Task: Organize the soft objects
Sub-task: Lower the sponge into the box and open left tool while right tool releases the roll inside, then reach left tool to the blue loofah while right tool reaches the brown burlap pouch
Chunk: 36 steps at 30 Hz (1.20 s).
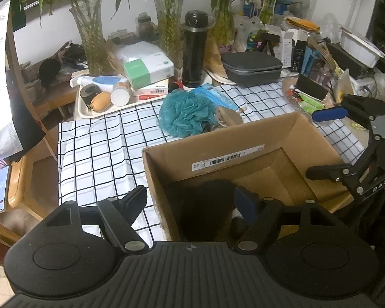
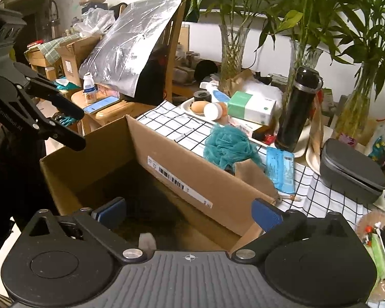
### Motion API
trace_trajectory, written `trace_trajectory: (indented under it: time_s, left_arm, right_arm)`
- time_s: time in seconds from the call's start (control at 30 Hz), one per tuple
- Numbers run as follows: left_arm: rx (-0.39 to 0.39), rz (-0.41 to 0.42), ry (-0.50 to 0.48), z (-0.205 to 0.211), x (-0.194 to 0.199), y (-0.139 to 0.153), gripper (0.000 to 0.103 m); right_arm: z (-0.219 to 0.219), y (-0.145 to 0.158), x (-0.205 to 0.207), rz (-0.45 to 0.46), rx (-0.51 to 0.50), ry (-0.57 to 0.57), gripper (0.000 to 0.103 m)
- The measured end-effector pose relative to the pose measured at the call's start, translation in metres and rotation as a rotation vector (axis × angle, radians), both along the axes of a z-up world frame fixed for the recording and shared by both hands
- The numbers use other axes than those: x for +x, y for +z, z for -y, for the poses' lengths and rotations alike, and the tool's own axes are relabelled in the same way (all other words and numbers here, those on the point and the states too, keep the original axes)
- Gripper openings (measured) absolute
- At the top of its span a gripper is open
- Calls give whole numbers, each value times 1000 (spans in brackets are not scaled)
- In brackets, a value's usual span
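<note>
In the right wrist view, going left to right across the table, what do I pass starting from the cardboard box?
cardboard box → teal bath pouf → blue packet → black bottle → grey zip case

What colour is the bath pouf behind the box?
Teal blue-green; the bath pouf shows best in the left wrist view.
</note>
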<state>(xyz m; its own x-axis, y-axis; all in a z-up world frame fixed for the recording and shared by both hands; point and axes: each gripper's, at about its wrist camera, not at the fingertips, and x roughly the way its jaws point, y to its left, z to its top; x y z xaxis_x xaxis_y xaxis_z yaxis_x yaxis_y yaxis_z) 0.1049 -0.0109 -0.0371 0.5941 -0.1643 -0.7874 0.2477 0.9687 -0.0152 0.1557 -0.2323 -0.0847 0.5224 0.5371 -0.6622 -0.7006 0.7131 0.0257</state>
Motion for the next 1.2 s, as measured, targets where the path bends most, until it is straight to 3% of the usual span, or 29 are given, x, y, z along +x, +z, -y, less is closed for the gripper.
trace_trajectory:
  time_s: [0.43, 1.2]
  left_arm:
    - [-41, 2, -1, -2, 6, -5, 74]
    - [-167, 181, 34, -27, 18, -1, 74]
  right_arm:
    - [3, 0, 1, 10, 7, -32, 103]
    - [17, -4, 22, 2, 32, -180, 103]
